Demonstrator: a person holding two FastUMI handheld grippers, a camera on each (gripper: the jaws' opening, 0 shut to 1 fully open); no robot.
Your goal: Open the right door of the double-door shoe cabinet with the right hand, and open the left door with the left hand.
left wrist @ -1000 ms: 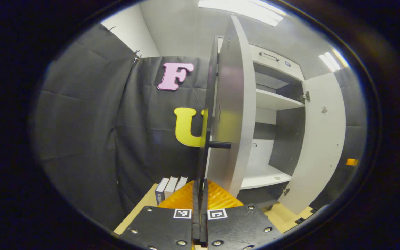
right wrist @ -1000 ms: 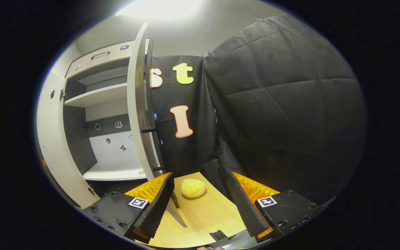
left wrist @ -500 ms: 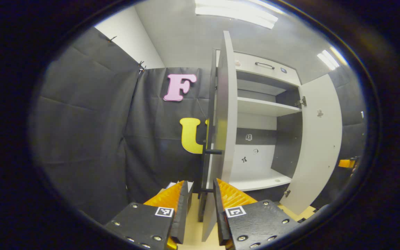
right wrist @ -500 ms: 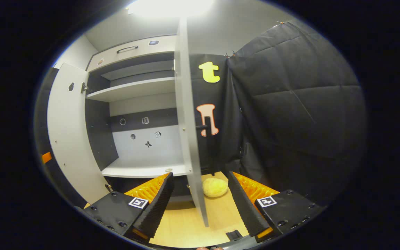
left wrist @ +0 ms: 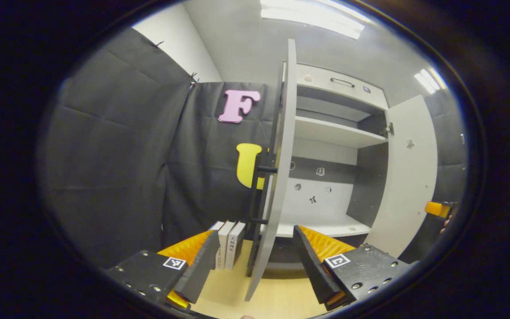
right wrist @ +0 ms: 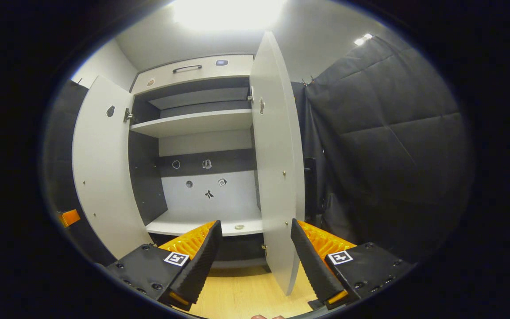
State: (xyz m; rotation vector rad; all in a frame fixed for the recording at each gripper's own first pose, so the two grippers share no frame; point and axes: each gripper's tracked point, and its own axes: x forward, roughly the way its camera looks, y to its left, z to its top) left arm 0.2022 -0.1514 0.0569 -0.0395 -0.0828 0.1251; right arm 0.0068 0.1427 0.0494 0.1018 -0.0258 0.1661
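Shoe cabinet (right wrist: 193, 71), double-door, both doors swung open.

Location: straight ahead of both tongs, standing on the wooden floor (right wrist: 246, 297). Left door (left wrist: 277, 168) stands edge-on between the left gripper (left wrist: 255, 266) fingers, its bar handle (left wrist: 259, 195) facing outward. Right door (right wrist: 277, 168) stands wide beside the right gripper (right wrist: 255, 261). Tongs: both released, jaws spread, grasping nothing. Interior: shelves bare. Books (left wrist: 228, 241) stand near the left door. Step: opening appears complete; the next move likely calls only for drawing both hands clear.

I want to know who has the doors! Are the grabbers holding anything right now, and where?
Nothing is held. The left gripper and right gripper are both open, and both cabinet doors stand open.
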